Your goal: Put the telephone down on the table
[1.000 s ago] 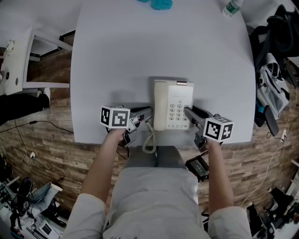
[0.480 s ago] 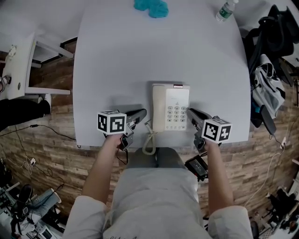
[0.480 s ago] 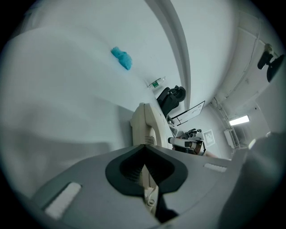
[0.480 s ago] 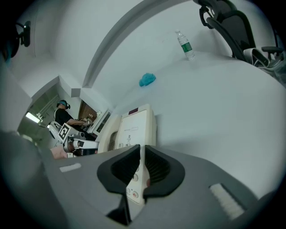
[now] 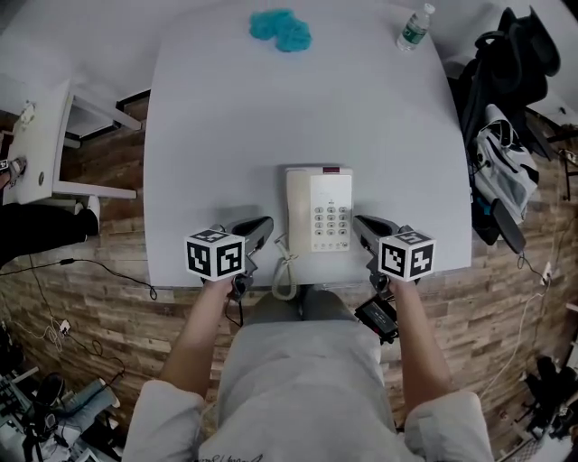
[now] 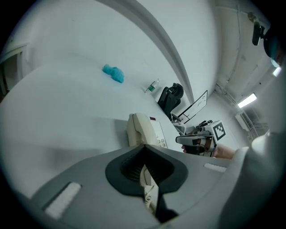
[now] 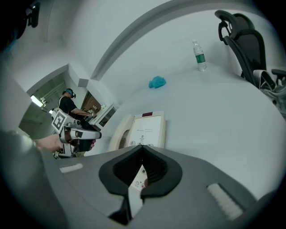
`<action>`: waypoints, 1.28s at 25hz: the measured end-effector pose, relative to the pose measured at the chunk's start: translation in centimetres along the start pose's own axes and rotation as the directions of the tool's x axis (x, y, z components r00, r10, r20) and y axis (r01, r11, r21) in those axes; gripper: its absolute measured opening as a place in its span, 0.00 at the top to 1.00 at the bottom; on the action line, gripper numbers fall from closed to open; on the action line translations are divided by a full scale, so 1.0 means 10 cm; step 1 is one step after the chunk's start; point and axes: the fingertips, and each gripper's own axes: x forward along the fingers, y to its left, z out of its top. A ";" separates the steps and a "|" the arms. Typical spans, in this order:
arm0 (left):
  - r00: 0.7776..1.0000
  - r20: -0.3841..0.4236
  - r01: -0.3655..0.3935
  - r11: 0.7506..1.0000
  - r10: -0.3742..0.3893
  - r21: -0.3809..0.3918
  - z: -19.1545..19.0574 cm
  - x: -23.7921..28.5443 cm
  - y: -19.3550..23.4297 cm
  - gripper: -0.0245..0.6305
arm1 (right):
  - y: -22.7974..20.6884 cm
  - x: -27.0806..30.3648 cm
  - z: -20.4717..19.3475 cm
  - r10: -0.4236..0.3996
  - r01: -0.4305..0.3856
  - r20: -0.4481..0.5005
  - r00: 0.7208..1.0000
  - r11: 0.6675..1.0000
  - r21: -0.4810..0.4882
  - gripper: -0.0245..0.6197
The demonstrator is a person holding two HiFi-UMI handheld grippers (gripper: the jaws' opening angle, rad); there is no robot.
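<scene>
Telephone (image 5: 323, 209): one, cream, handset (image 5: 298, 209) cradled, coiled cord (image 5: 284, 271) over table (image 5: 226, 117) front edge; sits flat near that edge, between your two grippers. Your left gripper (image 5: 265, 223), right gripper (image 5: 358, 221): jaws closed, nothing held.

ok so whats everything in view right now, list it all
table: one, pale grey, centre
telephone: one, cream, flat on the table near its front edge
coiled cord: one, cream, hanging over the front edge
blue lump: one, far edge
water bottle: one, clear, green label, far right corner
office chair: one, black, right of table
side table: one, white, left
left gripper: grey, shut, empty, left of telephone
right gripper: grey, shut, empty, right of it
</scene>
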 end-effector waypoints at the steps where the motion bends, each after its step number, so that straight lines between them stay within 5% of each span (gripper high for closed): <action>1: 1.000 0.011 -0.005 1.000 0.005 0.005 0.01 -0.04 -0.04 0.94 | 0.03 -0.03 0.00 0.001 -0.001 -0.002 1.000 1.000 -0.017 0.95; 11: 0.996 0.074 -0.062 0.995 0.056 0.076 0.00 -0.33 -0.43 0.94 | 0.35 -0.35 -0.01 0.020 -0.020 0.002 1.000 0.993 -0.119 0.95; 32: 0.993 0.102 -0.081 0.977 0.062 0.195 0.00 -0.53 -0.99 0.94 | 0.87 -0.66 0.07 0.077 -0.068 0.059 0.995 0.988 -0.139 0.95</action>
